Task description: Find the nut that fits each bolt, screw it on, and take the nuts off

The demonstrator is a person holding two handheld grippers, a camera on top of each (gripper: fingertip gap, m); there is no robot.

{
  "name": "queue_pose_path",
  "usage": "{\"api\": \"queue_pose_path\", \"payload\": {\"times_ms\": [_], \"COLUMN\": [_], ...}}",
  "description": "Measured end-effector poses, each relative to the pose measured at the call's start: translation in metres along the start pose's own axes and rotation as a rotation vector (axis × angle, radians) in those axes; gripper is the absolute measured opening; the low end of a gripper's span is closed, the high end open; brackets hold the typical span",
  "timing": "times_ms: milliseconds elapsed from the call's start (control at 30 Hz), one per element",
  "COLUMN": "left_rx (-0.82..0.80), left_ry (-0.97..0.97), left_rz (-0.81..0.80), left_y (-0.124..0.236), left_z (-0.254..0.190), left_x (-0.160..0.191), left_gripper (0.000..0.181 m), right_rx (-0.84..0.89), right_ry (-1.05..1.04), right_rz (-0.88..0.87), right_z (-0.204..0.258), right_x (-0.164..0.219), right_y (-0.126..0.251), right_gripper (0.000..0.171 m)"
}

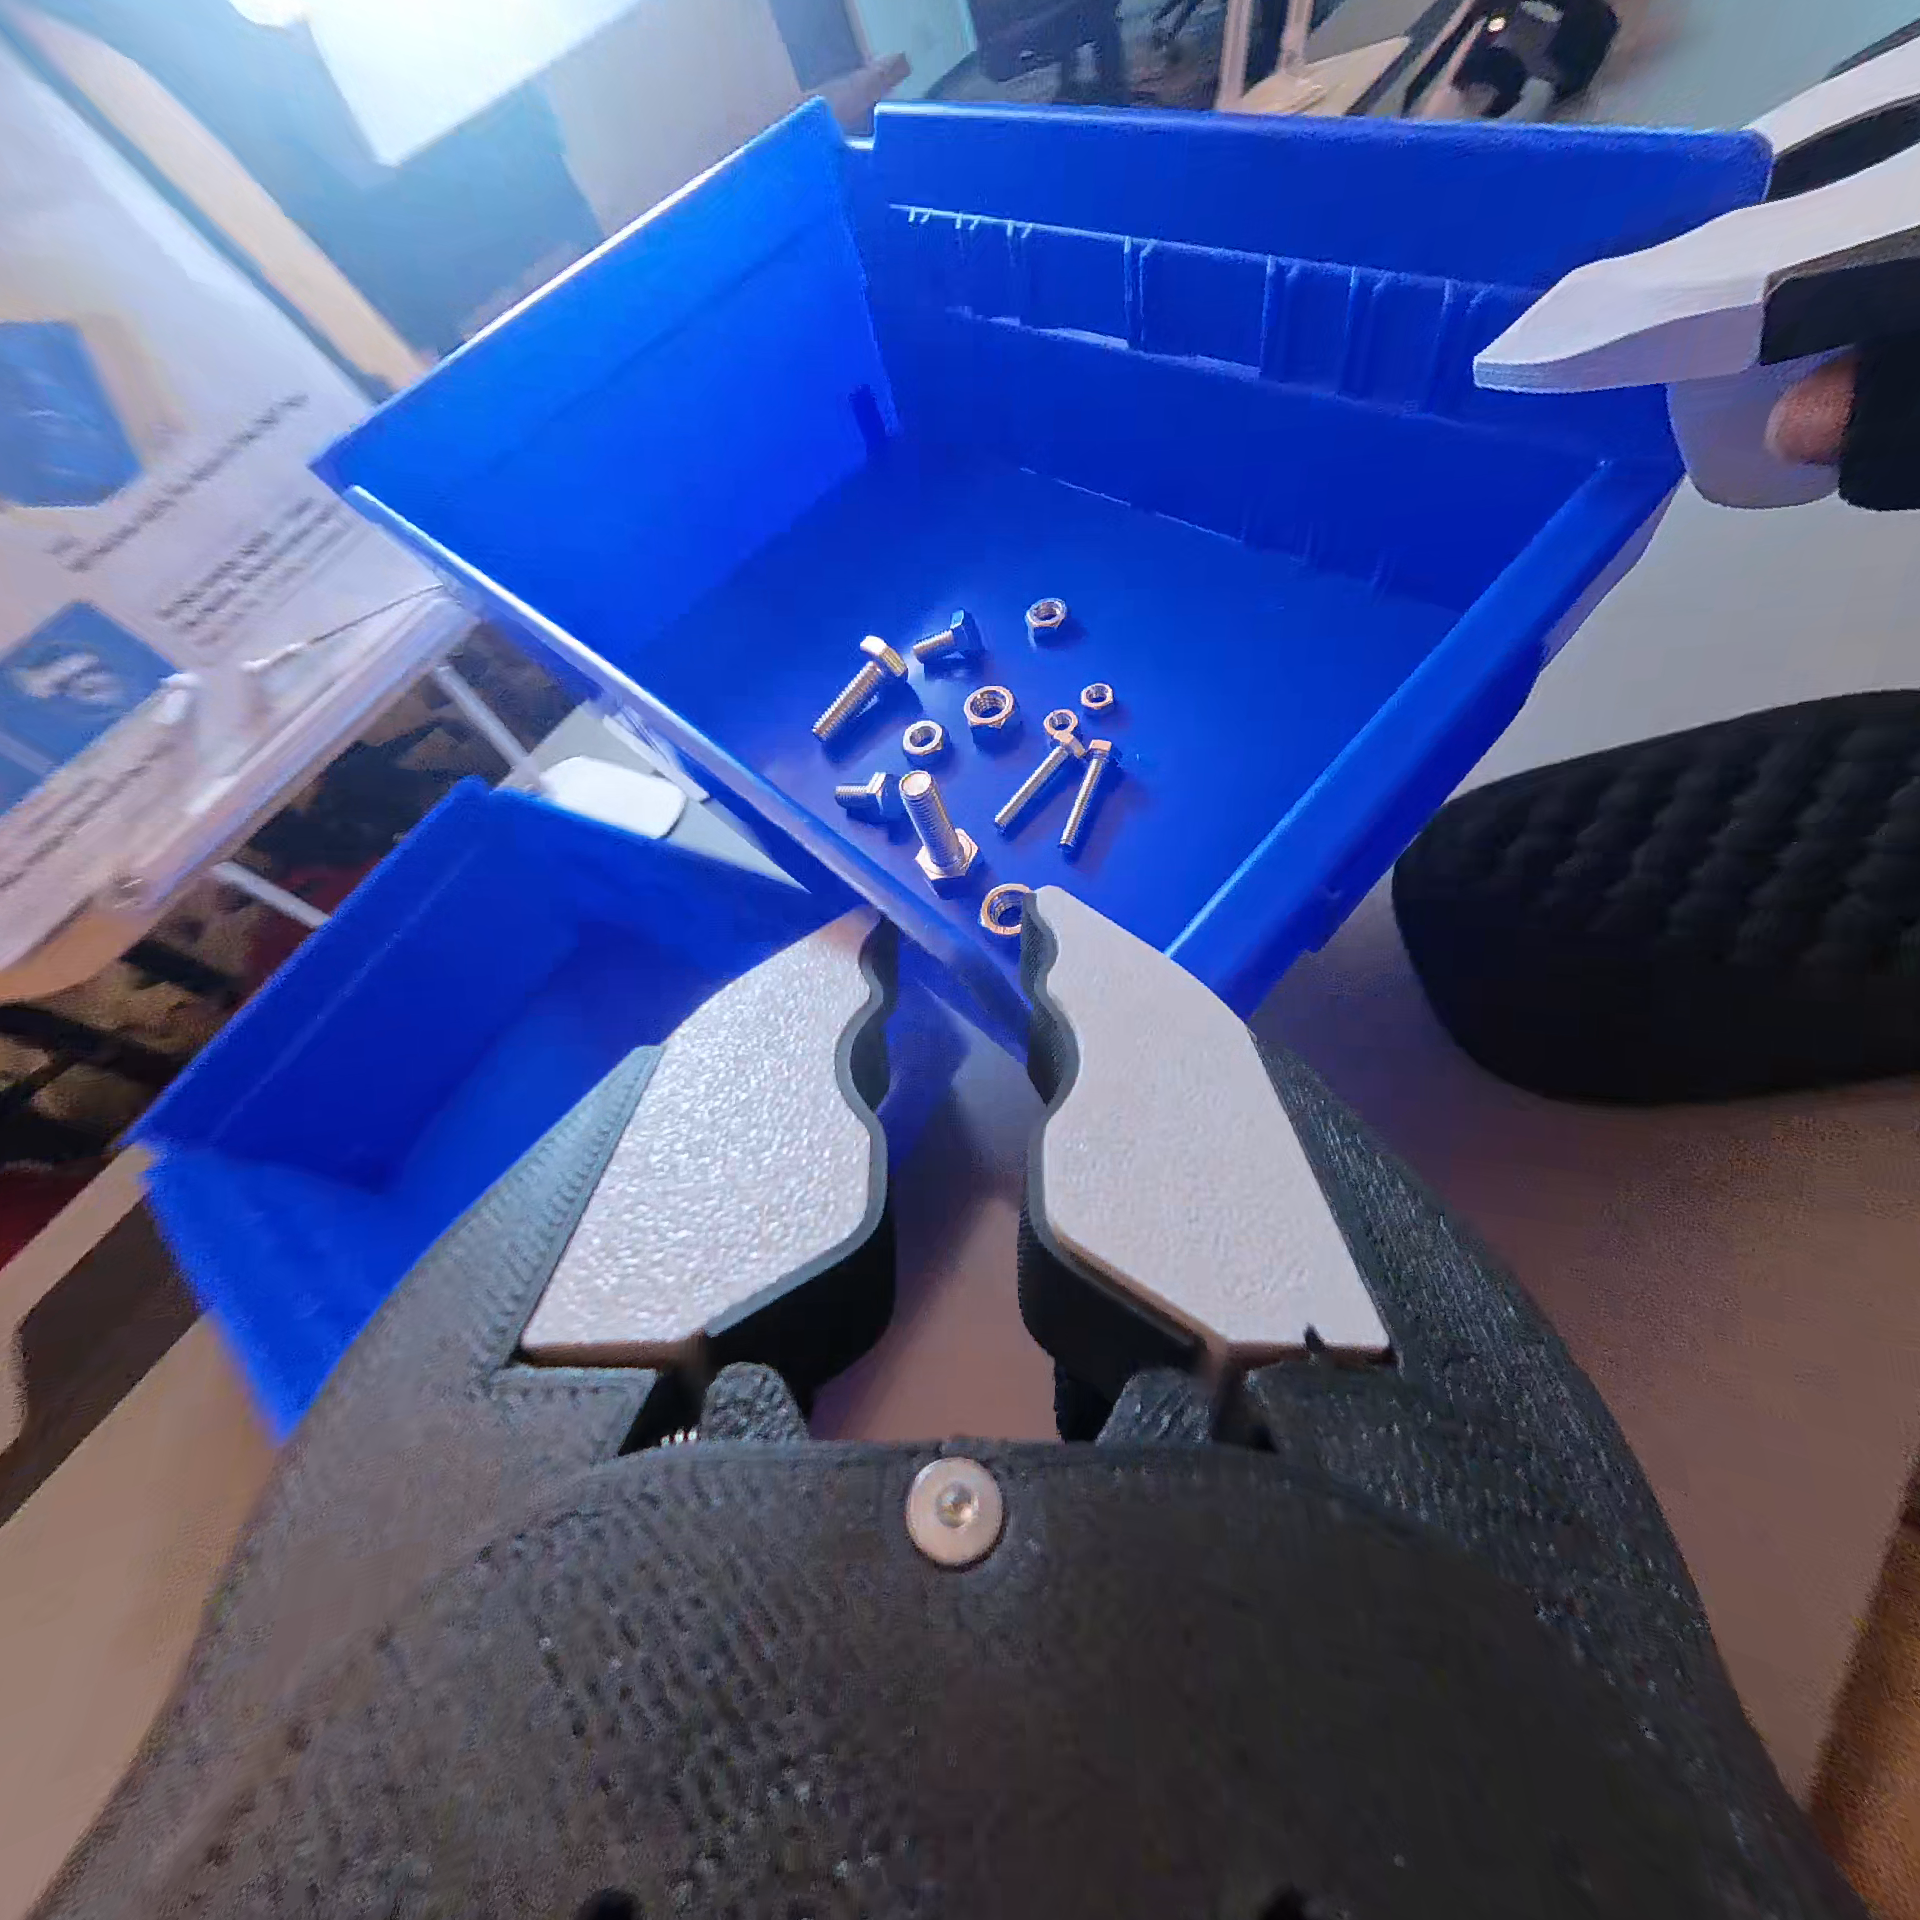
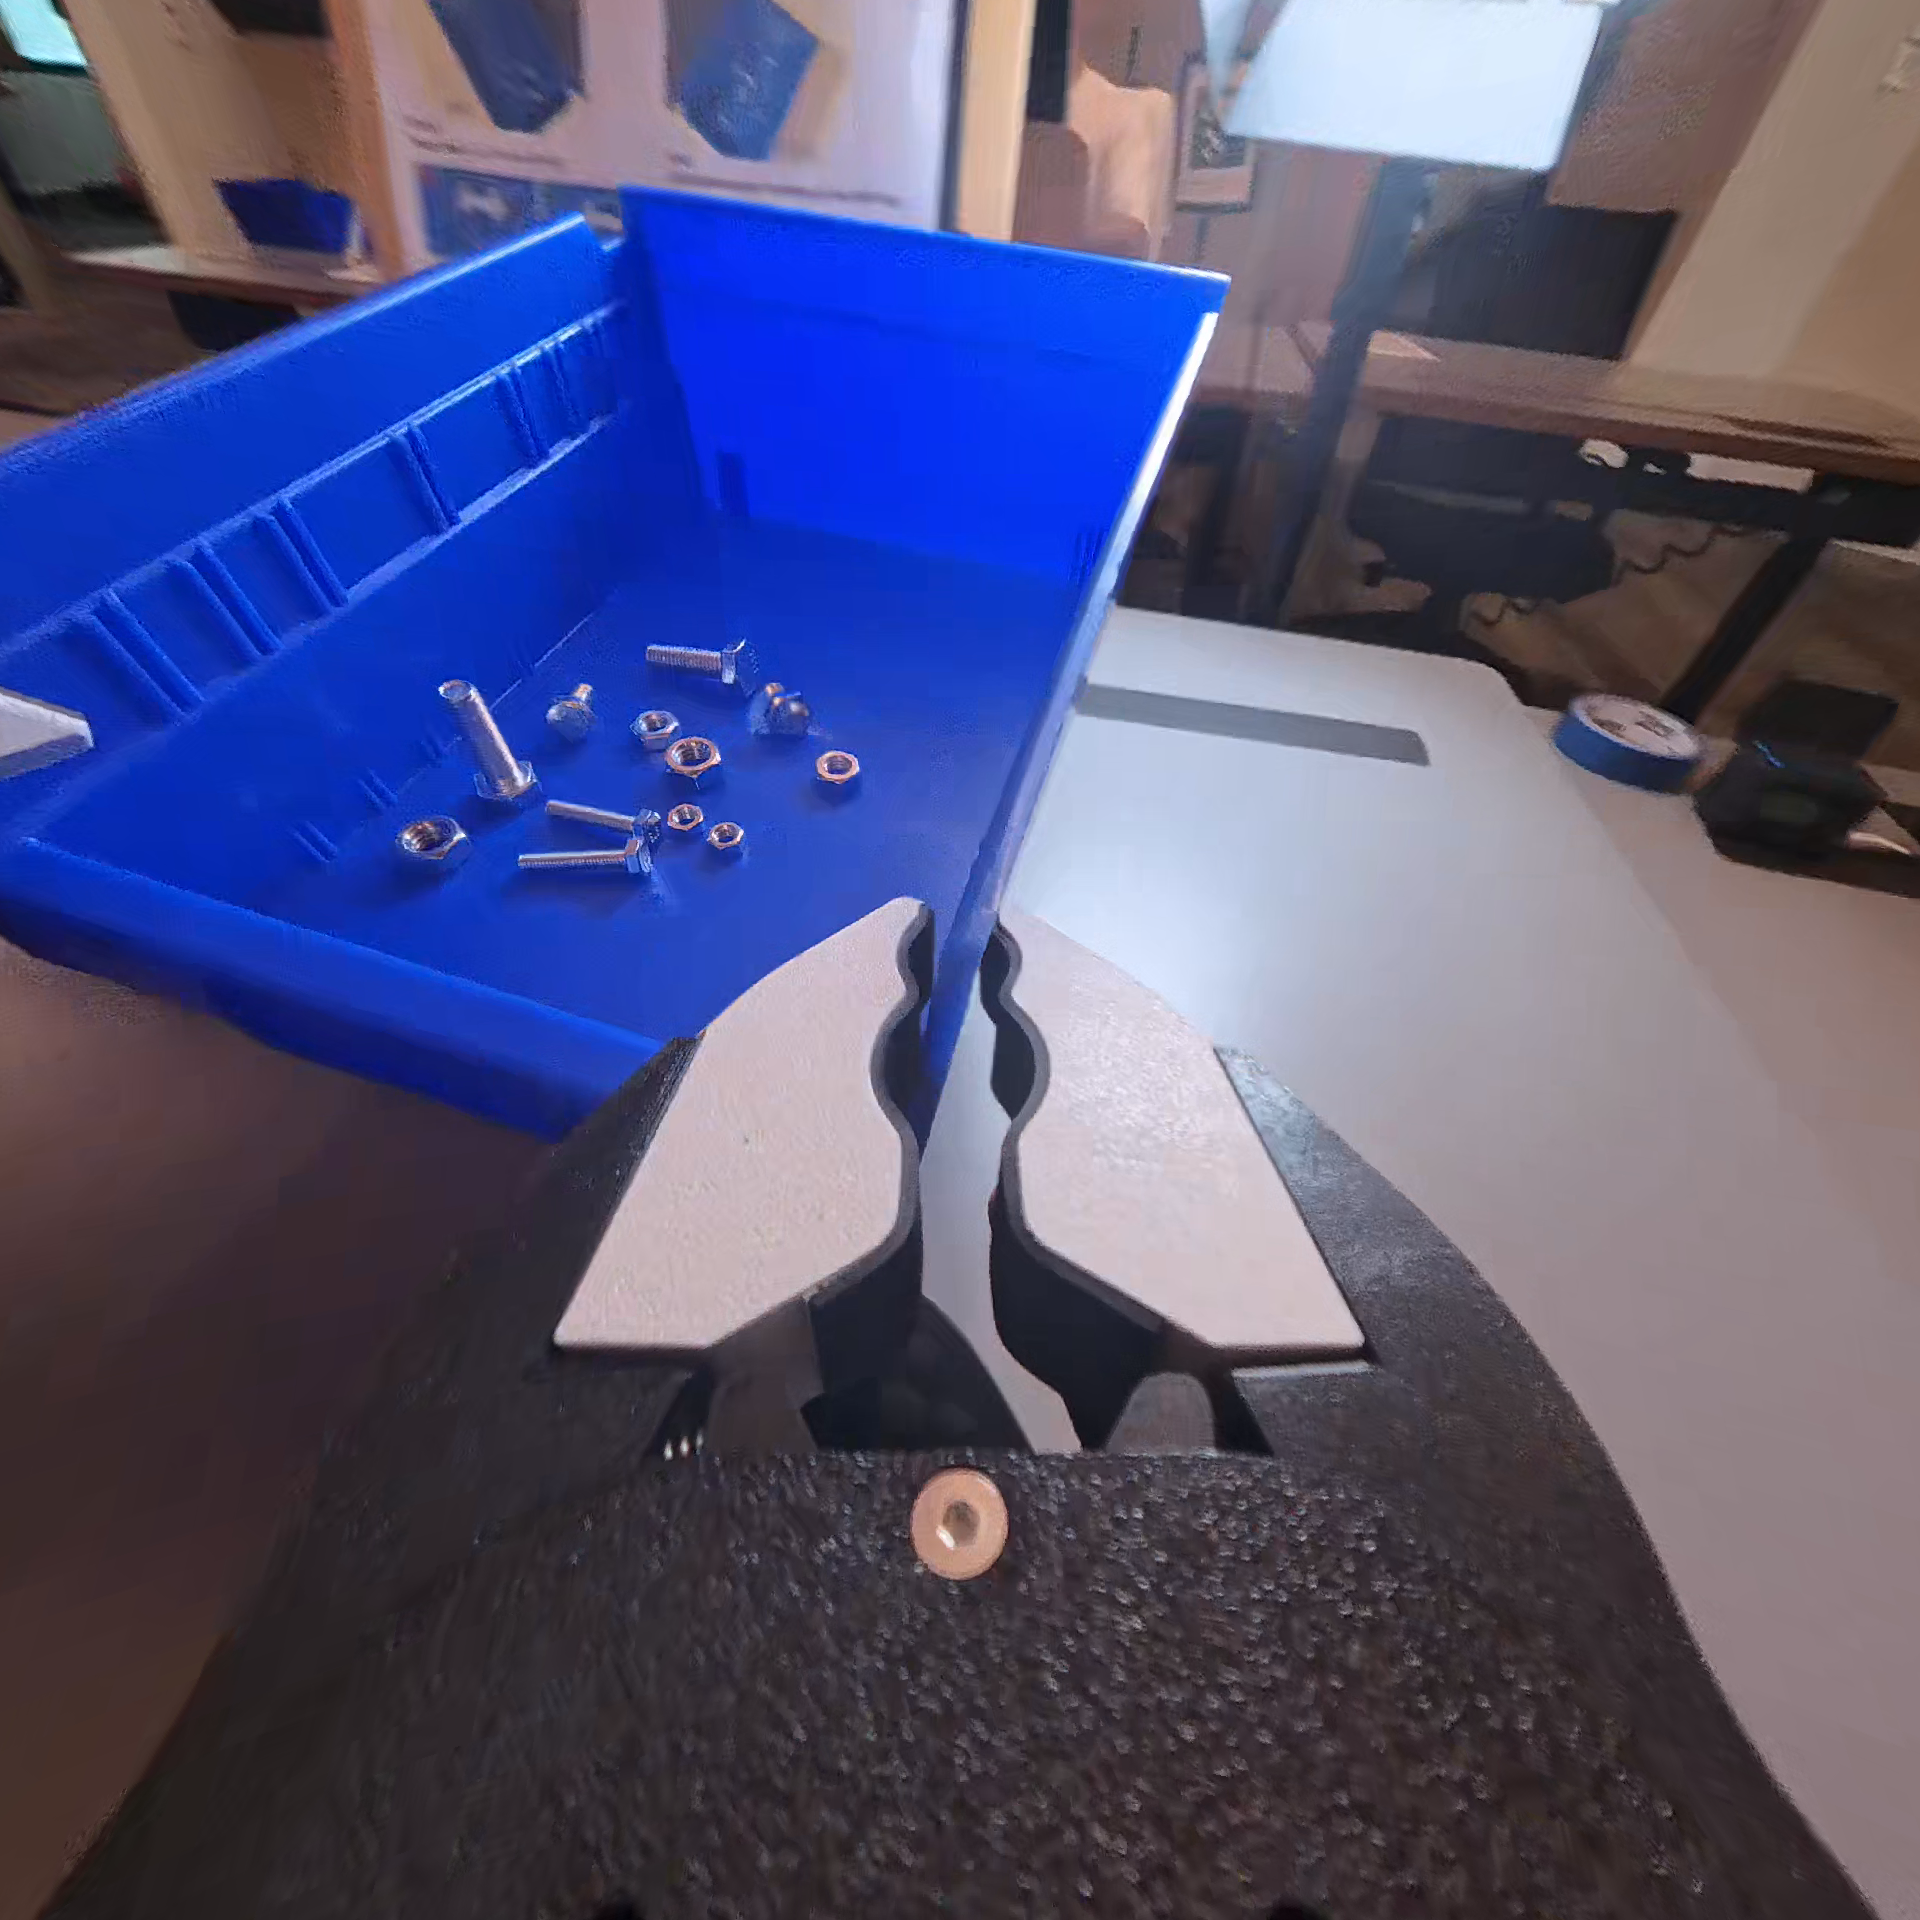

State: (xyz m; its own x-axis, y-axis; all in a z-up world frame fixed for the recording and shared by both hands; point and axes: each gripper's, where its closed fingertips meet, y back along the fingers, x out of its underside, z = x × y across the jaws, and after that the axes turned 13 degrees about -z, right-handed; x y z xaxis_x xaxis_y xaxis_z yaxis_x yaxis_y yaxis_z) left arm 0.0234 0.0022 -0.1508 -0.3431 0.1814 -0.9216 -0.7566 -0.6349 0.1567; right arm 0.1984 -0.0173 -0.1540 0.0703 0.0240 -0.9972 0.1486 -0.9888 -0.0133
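While both claws gape empty, silvery bolts [image 2: 488, 748] and nuts [image 2: 691, 755] (all loose) litter the blue bin [image 2: 904, 416].

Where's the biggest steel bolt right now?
The biggest steel bolt stands head-down on the floor of the large blue plastic bin, left of centre in the right wrist view, just above the largest hex nut.

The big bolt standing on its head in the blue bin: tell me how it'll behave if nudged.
The big bolt stands on its hex head, so it likely topples easily. Its round shank would probably roll until the head catches. Bare shiny metal looks slippery to pinch.
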Motion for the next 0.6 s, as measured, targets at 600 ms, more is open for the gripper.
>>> {"api": "queue_pose_path", "payload": {"times_ms": [600], "left_rx": [-0.408], "left_ry": [0.136], "left_rz": [0.364], "left_y": [0.311], "left_z": [0.09], "left_x": [0.095], "left_gripper": [0.026], "right_rx": [-0.719], "right_ry": [-0.006], "right_rz": [0.002], "right_z": [0.333], "right_x": [-0.009], "right_y": [-0.033], "right_gripper": [0.012]}}
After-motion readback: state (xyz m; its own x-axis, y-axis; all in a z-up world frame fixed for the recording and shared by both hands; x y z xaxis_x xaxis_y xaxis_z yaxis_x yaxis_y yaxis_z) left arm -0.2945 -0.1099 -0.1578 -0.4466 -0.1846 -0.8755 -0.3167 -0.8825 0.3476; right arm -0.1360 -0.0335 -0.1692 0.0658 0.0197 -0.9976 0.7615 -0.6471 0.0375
